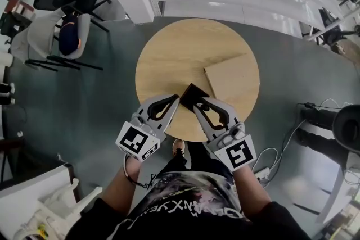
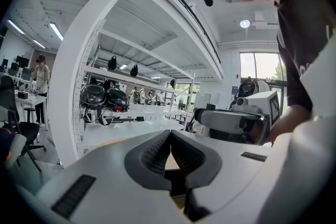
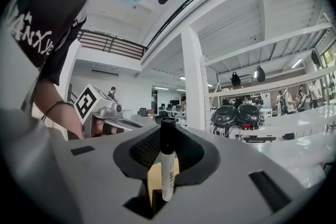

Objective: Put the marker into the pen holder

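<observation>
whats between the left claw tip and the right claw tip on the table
A dark pen holder on the round table, in the head view; the right claw grips the marker.

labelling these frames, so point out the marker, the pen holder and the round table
marker (image 3: 167, 173): right gripper view, on the white barrel below the black cap
pen holder (image 1: 193, 96): head view, on its dark top
round table (image 1: 180, 53): head view, on the bare wood top

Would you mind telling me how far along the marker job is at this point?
Done: the marker is picked up, clamped upright in the right claw. In hand: both claws point at the black pen holder on the round wooden table; the left claw is shut and empty. Left: drop the marker into the holder and release.
</observation>
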Tool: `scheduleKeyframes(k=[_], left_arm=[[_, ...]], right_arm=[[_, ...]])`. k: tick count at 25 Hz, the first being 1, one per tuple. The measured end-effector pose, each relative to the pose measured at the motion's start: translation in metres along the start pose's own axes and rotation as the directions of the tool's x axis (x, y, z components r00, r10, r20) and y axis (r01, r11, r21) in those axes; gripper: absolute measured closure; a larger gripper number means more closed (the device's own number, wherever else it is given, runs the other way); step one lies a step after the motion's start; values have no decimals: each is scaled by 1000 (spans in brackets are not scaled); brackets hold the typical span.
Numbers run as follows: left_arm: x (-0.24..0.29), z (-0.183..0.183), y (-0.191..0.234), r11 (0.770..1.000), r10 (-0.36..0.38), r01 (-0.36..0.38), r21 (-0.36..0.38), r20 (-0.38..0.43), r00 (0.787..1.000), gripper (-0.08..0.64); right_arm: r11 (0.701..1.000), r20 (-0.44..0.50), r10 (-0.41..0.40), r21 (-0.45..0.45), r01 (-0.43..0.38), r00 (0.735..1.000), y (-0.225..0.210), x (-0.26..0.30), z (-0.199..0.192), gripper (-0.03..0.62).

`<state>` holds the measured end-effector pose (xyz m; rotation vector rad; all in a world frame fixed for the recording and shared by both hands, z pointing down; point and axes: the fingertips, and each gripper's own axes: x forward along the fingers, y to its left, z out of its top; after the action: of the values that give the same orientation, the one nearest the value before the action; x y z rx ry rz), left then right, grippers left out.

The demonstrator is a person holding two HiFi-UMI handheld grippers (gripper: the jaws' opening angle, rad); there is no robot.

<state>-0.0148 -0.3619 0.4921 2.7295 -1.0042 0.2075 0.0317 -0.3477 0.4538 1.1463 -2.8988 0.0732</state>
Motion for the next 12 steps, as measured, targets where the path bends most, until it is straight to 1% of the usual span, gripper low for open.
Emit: scheduleKeyframes(k=[6, 12], left_arm=[[13, -9, 11, 1000, 19, -19, -6, -2, 1000, 540], [22, -23, 19, 999, 32, -32, -7, -21, 999, 540]], right_arm=[[999, -14, 9, -32, -9, 1000, -6, 12, -24, 523], [1000, -39, 9, -12, -9, 999, -13, 20, -58, 523]])
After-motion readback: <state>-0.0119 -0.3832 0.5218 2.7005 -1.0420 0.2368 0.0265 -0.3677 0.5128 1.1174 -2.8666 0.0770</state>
